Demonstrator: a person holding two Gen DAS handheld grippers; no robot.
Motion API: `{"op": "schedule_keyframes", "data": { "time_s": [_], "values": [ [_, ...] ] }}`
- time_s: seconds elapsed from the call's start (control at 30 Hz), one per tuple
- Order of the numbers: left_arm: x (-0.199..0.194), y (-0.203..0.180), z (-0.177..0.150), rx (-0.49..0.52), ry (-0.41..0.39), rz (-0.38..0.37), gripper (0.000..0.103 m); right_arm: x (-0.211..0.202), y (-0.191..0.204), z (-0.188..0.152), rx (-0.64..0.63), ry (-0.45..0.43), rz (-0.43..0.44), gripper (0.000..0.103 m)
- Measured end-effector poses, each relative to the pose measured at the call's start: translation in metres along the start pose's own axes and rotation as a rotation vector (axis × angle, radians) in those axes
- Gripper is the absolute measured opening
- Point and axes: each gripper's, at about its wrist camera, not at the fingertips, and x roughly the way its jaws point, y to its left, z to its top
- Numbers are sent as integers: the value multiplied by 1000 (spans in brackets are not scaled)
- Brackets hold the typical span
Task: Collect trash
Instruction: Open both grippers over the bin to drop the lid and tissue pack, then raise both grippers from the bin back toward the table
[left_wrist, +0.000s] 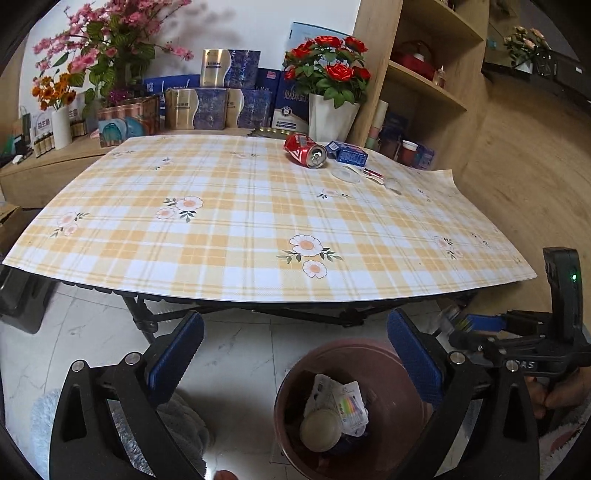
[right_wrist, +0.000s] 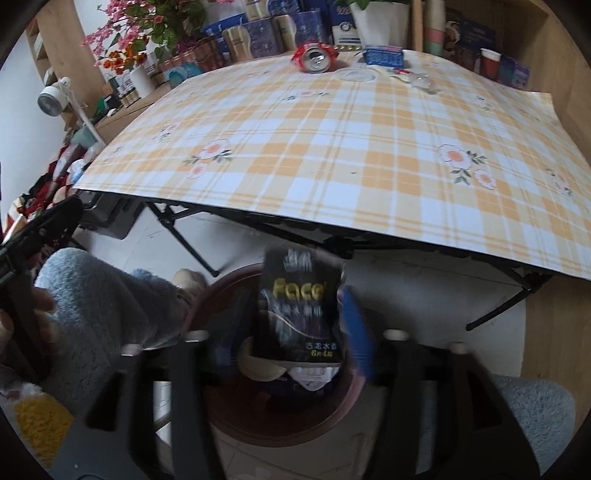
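A brown bin (left_wrist: 391, 384) stands on the floor in front of the table, with a blister pack and a round beige lid (left_wrist: 320, 430) inside. My left gripper (left_wrist: 295, 325) hangs open above it with nothing between its blue pads. In the right wrist view, a black packet (right_wrist: 299, 306) with yellow lettering hangs blurred over the bin (right_wrist: 277, 432). It sits between the spread fingers of my right gripper (right_wrist: 284, 321), and the left pad stands clear of it. At the table's far side lie a red can (left_wrist: 306, 150), a blue box (left_wrist: 349, 152) and a clear lid (left_wrist: 346, 173).
The yellow checked tablecloth (left_wrist: 236, 236) covers a folding table. Behind it are gift boxes, flower pots (left_wrist: 330, 110) and a wooden shelf (left_wrist: 424, 85). A person's fluffy blue sleeve (right_wrist: 110, 306) is left of the bin, and a small fan (right_wrist: 53, 98) stands at far left.
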Motion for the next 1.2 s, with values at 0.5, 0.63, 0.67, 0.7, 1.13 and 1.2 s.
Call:
{"op": "schedule_keyframes", "data": {
  "time_s": [0.5,0.63,0.67,0.7,1.13,1.2],
  "values": [
    [3,-7,-1,33,-11,10,97,-35,-34,37,83,-151,-71,97],
    [12,-5,3,23,27,3,97,-33,-49,36,130,-165,-91,97],
    [16,-5,5,18,51,34,97,-32,-55,37,143,-167,-90,97],
    [20,-4,7,11,67,52,97,-32,-57,37,148,-171,-94,97],
    [58,24,79,-152,145,-11,78,-17,-95,69,241,-190,-135,97],
    [70,30,98,-184,150,-40,77,-14,-97,78,228,-182,-157,97]
  ]
}}
